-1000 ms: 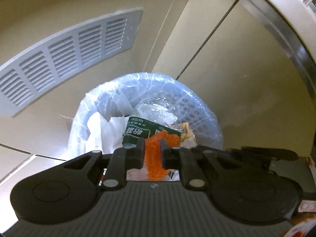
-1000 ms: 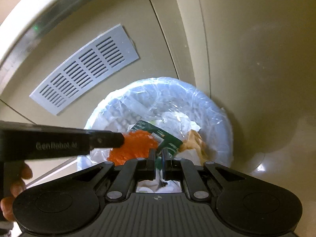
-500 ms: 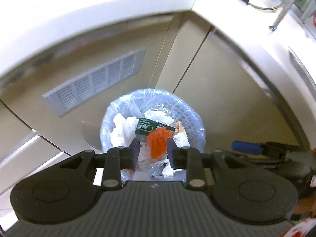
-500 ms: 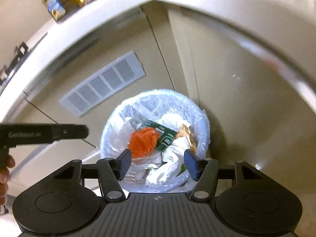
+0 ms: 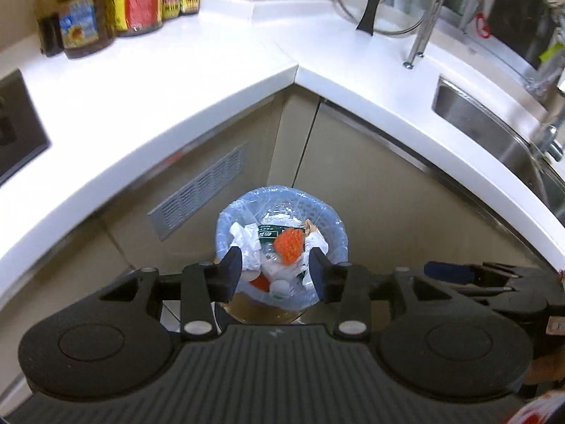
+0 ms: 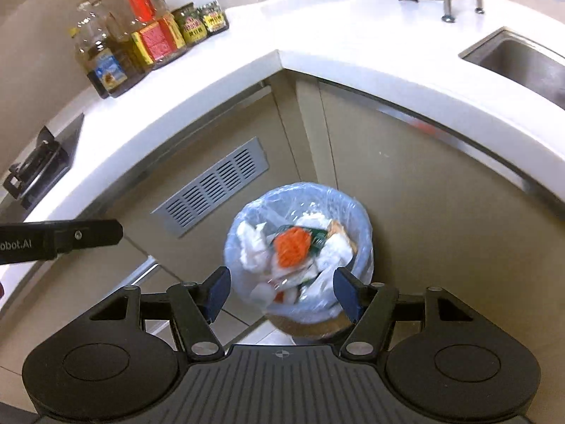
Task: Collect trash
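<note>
A waste bin lined with a clear bag stands on the floor in the corner under the counter. In it lie an orange net-like piece, a green packet and white tissues. My left gripper hangs high above the bin, its jaws opening with nothing between them. In the right wrist view the bin and the orange piece lie far below my right gripper, whose jaws are opening too and hold nothing. A finger of the left gripper shows at the left.
A white L-shaped counter overhangs the bin. On it stand oil bottles and jars, with a dark hob at left. A steel sink and a glass pot lid are at right. A grey vent grille sits in the cabinet front.
Both grippers let go of their trash, opened and rose well away from the bin. The orange piece and the green packet now lie in the bin. The counter has come into view.
</note>
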`<state>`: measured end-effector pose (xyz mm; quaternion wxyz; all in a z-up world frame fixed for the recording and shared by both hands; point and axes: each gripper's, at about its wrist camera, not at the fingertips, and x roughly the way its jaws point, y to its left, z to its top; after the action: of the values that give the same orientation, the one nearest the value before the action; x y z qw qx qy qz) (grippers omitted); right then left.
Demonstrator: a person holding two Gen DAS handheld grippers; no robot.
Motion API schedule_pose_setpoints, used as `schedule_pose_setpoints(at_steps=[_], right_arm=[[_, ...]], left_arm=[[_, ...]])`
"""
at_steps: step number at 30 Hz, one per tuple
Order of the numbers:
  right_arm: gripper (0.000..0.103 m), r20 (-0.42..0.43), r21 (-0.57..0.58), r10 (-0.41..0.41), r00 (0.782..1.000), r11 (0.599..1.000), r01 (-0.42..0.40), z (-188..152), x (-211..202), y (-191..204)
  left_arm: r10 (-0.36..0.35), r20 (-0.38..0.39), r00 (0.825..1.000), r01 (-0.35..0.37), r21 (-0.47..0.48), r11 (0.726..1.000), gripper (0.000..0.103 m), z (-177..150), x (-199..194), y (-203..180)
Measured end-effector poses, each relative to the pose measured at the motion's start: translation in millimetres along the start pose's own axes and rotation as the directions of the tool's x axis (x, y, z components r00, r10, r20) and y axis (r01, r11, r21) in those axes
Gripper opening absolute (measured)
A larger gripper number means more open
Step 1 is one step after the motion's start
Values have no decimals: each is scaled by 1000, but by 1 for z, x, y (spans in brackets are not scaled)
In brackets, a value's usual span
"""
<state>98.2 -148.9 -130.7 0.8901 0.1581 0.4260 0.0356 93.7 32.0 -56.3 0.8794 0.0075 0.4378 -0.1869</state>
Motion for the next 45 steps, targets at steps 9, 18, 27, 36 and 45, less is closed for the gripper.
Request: schedule_pose_setpoints(at_steps=[9, 18, 27, 36, 45], right_arm=[[65, 40, 25, -44, 998, 999, 43, -37, -65, 53], [65, 66, 15, -19, 998, 1000, 18, -44, -99, 72], [65, 76, -7, 3, 997, 1000, -3, -36, -114, 60], [65, 86, -18, 10, 996, 1000, -9, -32, -127, 38], [65, 84, -10, 13, 996, 1000, -12, -32, -130, 26]], left_arm=[[-10, 13, 1000, 9, 51, 999, 39, -31, -69, 9], [2, 29, 1000, -4, 48, 999, 39, -49, -100, 7], [9, 28, 1000, -11, 56, 998, 39, -50, -108, -13], [-5, 23, 1000, 3, 70, 998, 39, -50, -104, -39], [-6, 29, 1000, 3, 83, 997, 39, -49, -101, -53]])
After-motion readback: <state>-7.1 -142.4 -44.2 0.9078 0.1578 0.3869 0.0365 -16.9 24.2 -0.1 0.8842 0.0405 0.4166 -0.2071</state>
